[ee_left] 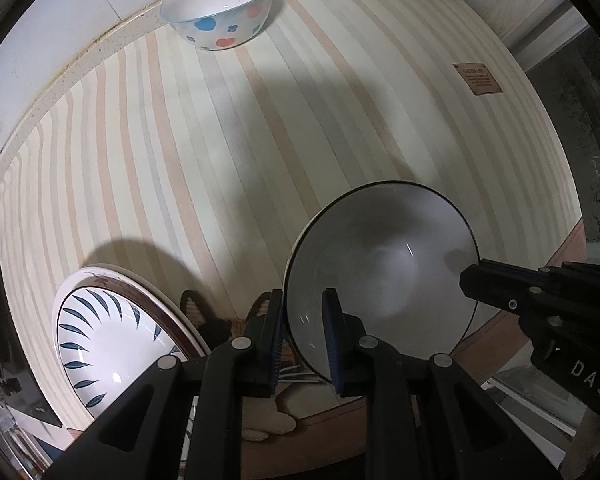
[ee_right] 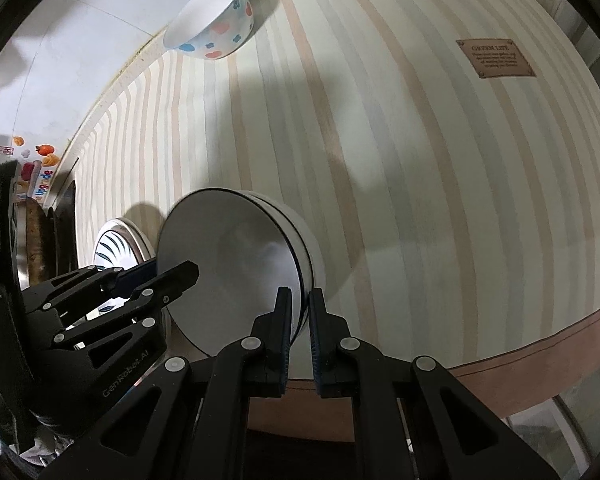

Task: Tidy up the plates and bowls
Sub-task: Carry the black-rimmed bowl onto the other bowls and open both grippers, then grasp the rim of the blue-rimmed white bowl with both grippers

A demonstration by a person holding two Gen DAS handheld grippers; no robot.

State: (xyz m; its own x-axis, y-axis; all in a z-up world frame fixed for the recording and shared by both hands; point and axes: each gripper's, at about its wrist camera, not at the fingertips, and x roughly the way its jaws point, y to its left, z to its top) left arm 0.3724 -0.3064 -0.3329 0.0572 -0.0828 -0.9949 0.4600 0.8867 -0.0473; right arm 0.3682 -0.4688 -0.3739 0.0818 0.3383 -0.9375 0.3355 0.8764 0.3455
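A white bowl with a dark rim (ee_left: 384, 272) is held tilted above the striped tablecloth (ee_left: 220, 140). My left gripper (ee_left: 302, 312) is shut on its near rim. My right gripper (ee_right: 299, 308) is shut on the opposite rim of the same bowl (ee_right: 228, 264); it shows in the left wrist view (ee_left: 500, 288) at the right. A white plate with blue leaf marks (ee_left: 112, 340) lies on a larger plate at the near left, also in the right wrist view (ee_right: 116, 248). A white bowl with blue and red spots (ee_left: 220, 8) stands at the far edge, also in the right wrist view (ee_right: 212, 24).
A brown label (ee_right: 496, 58) is sewn on the cloth at the far right. The table's front edge (ee_right: 540, 344) runs close below the grippers. A wall (ee_left: 40, 20) borders the far left side.
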